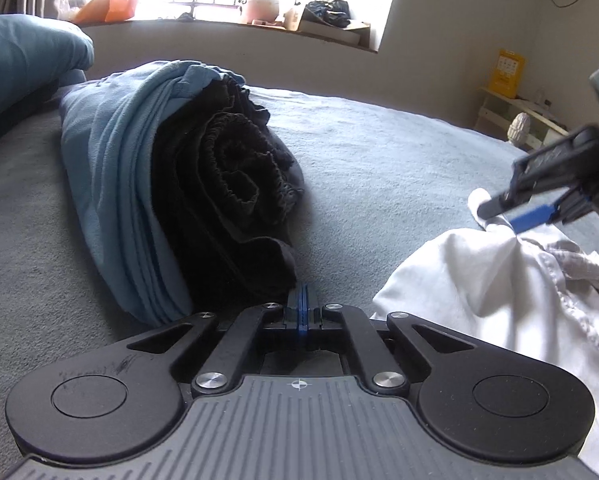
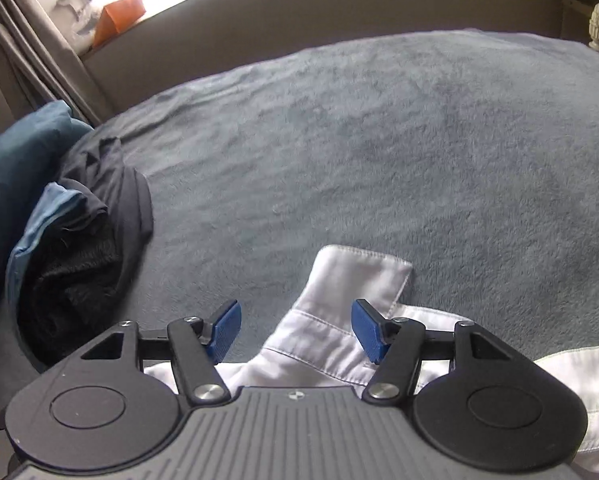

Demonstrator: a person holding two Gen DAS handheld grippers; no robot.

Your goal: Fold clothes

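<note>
A white shirt [image 1: 479,280] lies crumpled on the grey-blue bedspread [image 1: 379,160] at the right. Its cuff or collar band [image 2: 359,276] lies flat just past my right gripper [image 2: 295,326], which is open, blue pads [image 2: 227,330] spread on either side of the white cloth. In the left wrist view the right gripper [image 1: 507,216] hovers over the shirt's far edge. My left gripper [image 1: 302,300] is shut with nothing between its blue pads, low over the bed, between the shirt and a pile of folded clothes [image 1: 171,208].
The pile holds a light blue garment [image 1: 111,184] wrapped around dark ones [image 2: 83,256]. A teal pillow [image 1: 23,64] lies at the far left. A window sill [image 1: 259,24] with clutter runs behind the bed. A shelf [image 1: 515,108] stands at the right wall.
</note>
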